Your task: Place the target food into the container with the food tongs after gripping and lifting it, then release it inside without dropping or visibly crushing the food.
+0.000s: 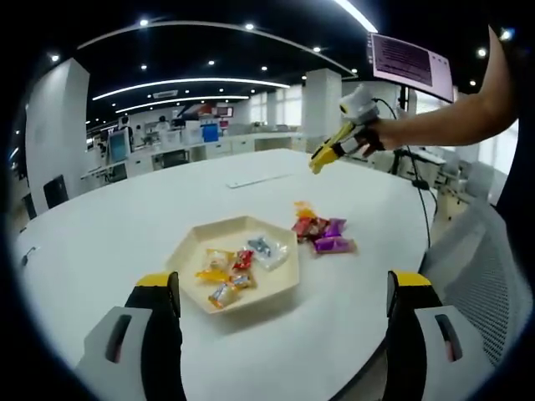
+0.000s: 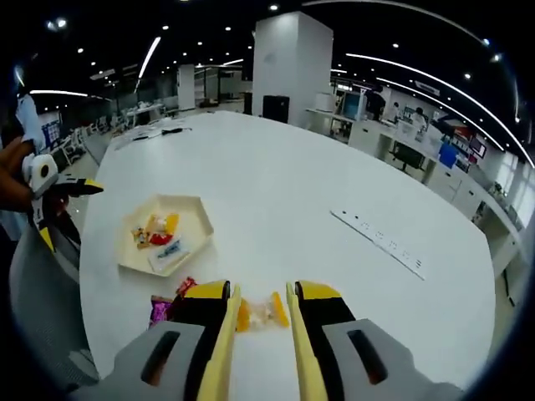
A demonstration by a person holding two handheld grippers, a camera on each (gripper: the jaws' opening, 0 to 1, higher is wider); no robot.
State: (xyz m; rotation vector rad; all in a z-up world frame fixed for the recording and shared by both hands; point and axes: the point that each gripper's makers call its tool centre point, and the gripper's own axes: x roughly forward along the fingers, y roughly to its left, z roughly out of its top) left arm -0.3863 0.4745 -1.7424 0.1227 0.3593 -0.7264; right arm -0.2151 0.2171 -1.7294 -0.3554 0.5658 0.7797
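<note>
Candy (image 2: 261,312) between right tool (image 2: 262,322) jaws (untouched).

— What do I see at lower centre of my left gripper view?
— A cream hexagonal tray (image 1: 280,292), flat on the white table, holding several wrapped candies (image 1: 234,269).
— And right of it?
— A small loose pile of wrapped sweets (image 1: 322,234), red and purple.
— In my right gripper view?
— An orange-ended candy (image 2: 261,312), bottom centre.

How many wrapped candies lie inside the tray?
4 visible: inside the beige hexagonal tray, a yellow wrapped candy, a red one, a clear-blue one, an orange one; others may hide.
</note>
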